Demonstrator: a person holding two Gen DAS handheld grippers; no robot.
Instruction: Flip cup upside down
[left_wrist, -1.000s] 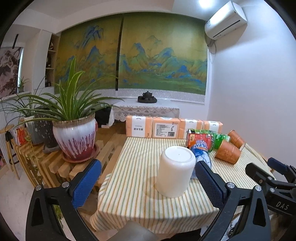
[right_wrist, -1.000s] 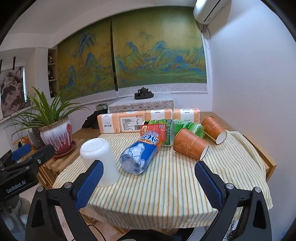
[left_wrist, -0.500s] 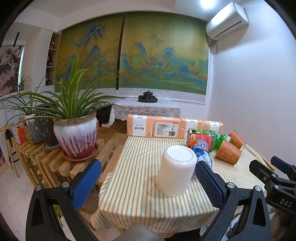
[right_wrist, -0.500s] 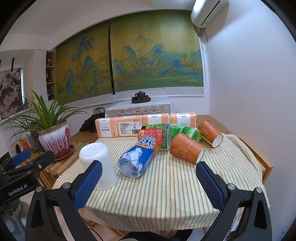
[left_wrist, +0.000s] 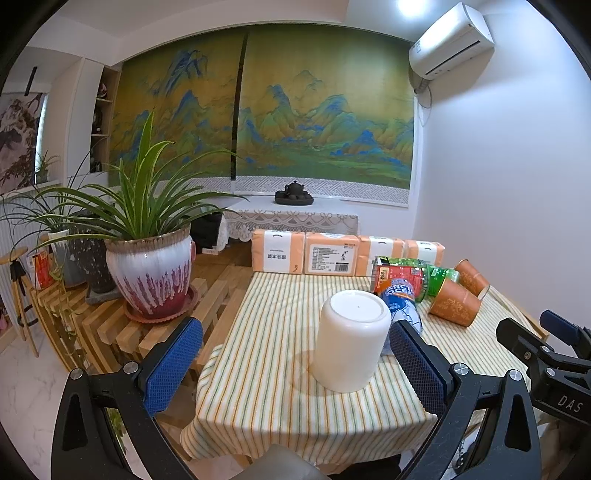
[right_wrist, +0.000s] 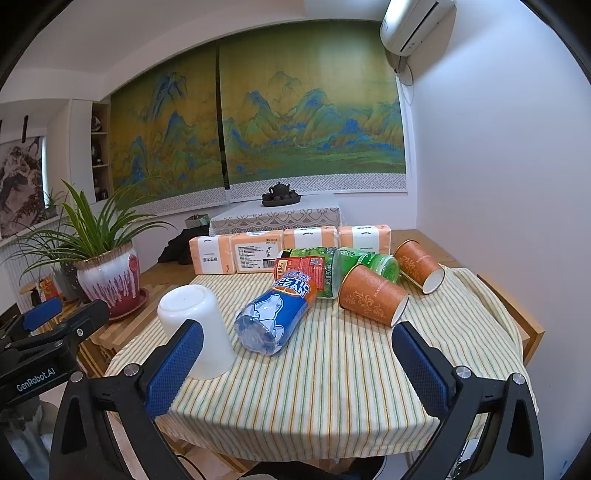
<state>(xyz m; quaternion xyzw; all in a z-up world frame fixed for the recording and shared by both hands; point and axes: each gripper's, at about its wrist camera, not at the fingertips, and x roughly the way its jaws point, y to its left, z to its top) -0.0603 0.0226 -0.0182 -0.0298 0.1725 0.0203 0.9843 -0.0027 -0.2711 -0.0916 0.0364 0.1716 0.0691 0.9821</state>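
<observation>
A white cup (left_wrist: 351, 339) stands upside down, base up, on the striped tablecloth (left_wrist: 266, 369) near the table's front left; it also shows in the right wrist view (right_wrist: 195, 328). My left gripper (left_wrist: 295, 365) is open and empty, held back from the cup, its blue pads wide apart. My right gripper (right_wrist: 295, 365) is open and empty, back near the table's front edge. Each gripper shows at the side of the other's view.
A blue water bottle (right_wrist: 277, 314) lies beside the cup. Behind it lie green bottles (right_wrist: 365, 262) and two orange paper cups (right_wrist: 373, 295). Tissue packs (right_wrist: 255, 253) line the far edge. A potted plant (left_wrist: 151, 273) stands on a wooden rack to the left.
Both grippers have drawn back a little from the table. The cup and the other things have not moved.
</observation>
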